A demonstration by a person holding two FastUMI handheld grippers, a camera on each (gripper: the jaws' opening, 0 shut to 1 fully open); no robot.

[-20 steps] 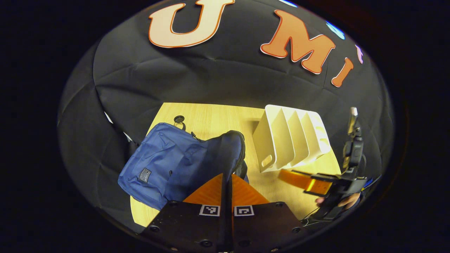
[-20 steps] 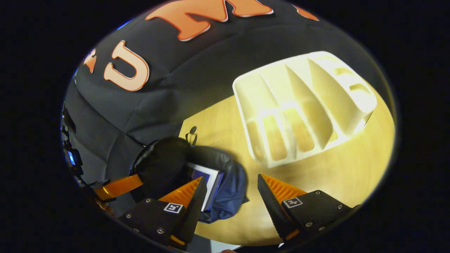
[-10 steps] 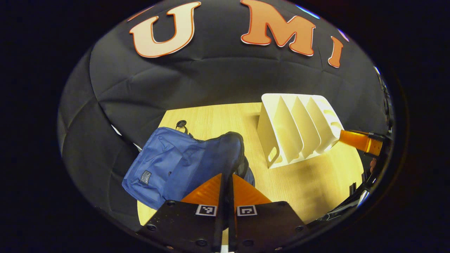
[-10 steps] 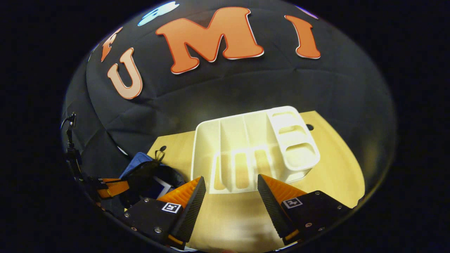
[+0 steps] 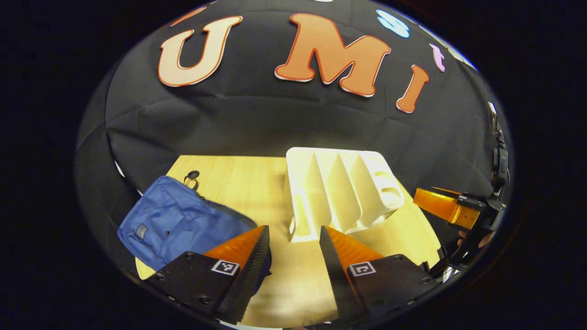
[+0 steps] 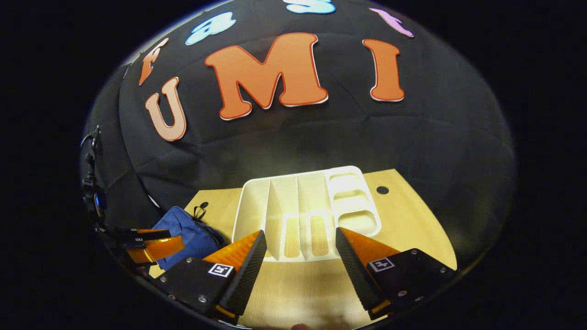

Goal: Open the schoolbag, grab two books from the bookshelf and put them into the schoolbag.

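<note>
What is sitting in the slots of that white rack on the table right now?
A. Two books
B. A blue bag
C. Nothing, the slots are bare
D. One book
C: in both views the white rack shows bare dividers and the wooden table through its cut-outs, while the blue bag lies on the table beside it.

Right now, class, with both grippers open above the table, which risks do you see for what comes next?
1. The white plastic slotted bookshelf stands with bare slots, so further reaching there would likely gain nothing.
2. The blue fabric schoolbag lies near the edge of the pale wooden table; a nudge from the left gripper might push it off.
3. The right gripper hovers close to the bookshelf and could knock it.
</note>
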